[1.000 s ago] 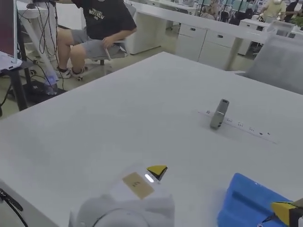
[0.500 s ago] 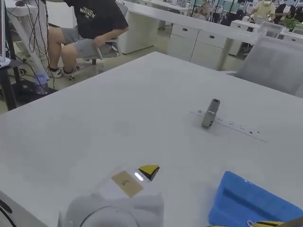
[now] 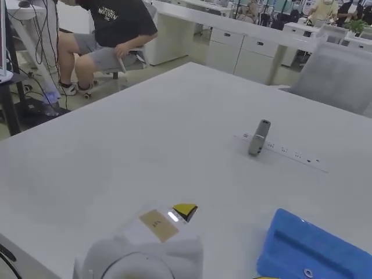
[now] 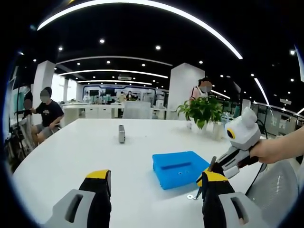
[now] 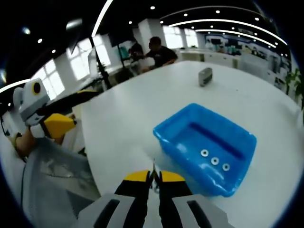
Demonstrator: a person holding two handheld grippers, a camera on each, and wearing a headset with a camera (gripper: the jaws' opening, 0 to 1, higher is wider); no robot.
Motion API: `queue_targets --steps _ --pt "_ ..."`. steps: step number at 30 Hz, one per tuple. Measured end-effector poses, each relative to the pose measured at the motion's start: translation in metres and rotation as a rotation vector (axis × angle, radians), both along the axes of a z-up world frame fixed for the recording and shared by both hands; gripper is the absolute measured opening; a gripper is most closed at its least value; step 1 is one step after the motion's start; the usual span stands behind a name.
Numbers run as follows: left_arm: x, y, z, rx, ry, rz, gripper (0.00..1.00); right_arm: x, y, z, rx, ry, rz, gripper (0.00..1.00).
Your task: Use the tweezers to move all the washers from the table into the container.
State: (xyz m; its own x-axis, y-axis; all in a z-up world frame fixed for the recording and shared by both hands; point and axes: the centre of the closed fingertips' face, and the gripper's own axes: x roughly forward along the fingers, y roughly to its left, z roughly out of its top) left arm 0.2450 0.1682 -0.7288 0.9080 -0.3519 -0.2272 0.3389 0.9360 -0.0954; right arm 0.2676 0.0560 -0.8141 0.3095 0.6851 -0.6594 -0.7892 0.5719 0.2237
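Left gripper (image 4: 156,186): jaws spread wide, nothing between them. It rides low over the table (image 3: 145,133).

Right gripper (image 5: 154,181): jaws pressed together, pinching the tweezers (image 5: 154,168). The tips point to 12 o'clock, just short of the blue container (image 5: 183,142).

Three washers (image 5: 214,160) lie in a row on the container floor. A loose washer (image 4: 190,196) lies on the table at 6 o'clock of the container, just beside its wall.

From 9 to 12 o'clock of the container the tabletop is open. A grey block (image 3: 258,138) lies well apart at 11 o'clock.
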Motion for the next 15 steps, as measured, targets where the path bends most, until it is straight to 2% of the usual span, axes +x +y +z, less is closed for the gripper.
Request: queue_targets --steps 4,8,11,15 --pt "0.000 0.000 -0.001 0.000 0.002 0.000 0.78 -0.001 0.001 -0.003 -0.020 -0.002 0.016 0.04" --pt "0.000 0.000 -0.001 0.002 0.003 0.000 0.78 -0.003 0.002 -0.003 -0.039 -0.026 0.043 0.04" --pt "0.000 0.000 -0.002 0.005 0.007 -0.002 0.77 -0.008 0.004 -0.003 -0.085 -0.094 0.130 0.03" --pt "0.000 0.000 -0.002 0.008 0.008 -0.004 0.77 -0.013 0.009 -0.004 -0.101 -0.123 0.177 0.03"
